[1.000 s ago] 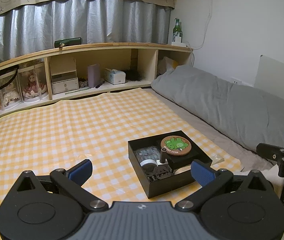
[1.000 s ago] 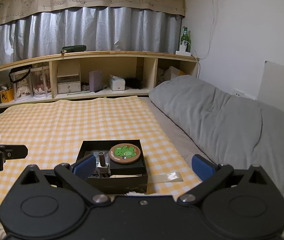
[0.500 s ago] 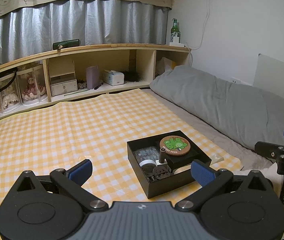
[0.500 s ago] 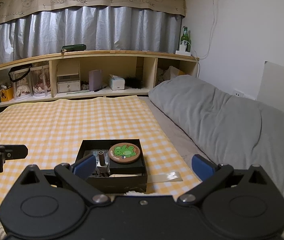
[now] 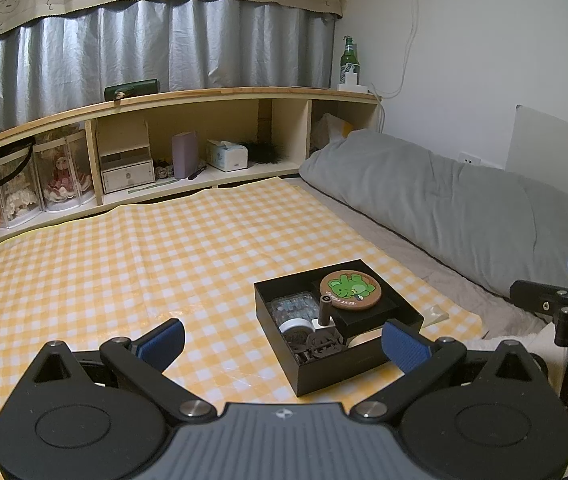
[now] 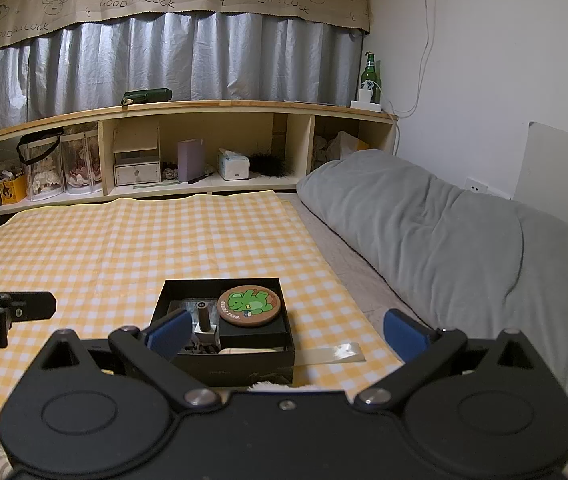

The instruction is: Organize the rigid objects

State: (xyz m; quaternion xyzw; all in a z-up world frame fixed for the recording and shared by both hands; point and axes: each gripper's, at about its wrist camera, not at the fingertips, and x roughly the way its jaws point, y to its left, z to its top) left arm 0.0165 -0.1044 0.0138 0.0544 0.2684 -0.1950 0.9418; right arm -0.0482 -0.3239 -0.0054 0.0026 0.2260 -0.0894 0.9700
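A black open box [image 5: 326, 372] [image 6: 235, 368] rests on the yellow checked cloth [image 5: 123, 264] [image 6: 123, 248] near its front right corner. Inside lie a round coaster with a green figure [image 5: 350, 286] [image 6: 248, 306] on a smaller black box, a dark upright cylinder [image 5: 325, 310] [image 6: 203, 318], a clear case and small dark parts. My left gripper [image 5: 283, 342] stands open just short of the box, nothing between its fingers. My right gripper [image 6: 285, 330] is open too, hovering over the box's near side. Each gripper shows at the edge of the other's view.
A grey pillow and quilt [image 5: 464, 208] [image 6: 444, 232] run along the right wall. A wooden shelf [image 5: 203, 98] [image 6: 211, 106] at the back holds doll cases, a drawer box, a tissue box and a green bottle [image 6: 370, 76]. A clear strip [image 6: 332, 354] lies beside the box.
Both views have drifted only slightly; the box sits a touch higher in each. The grippers stay open and nothing was grasped or moved.
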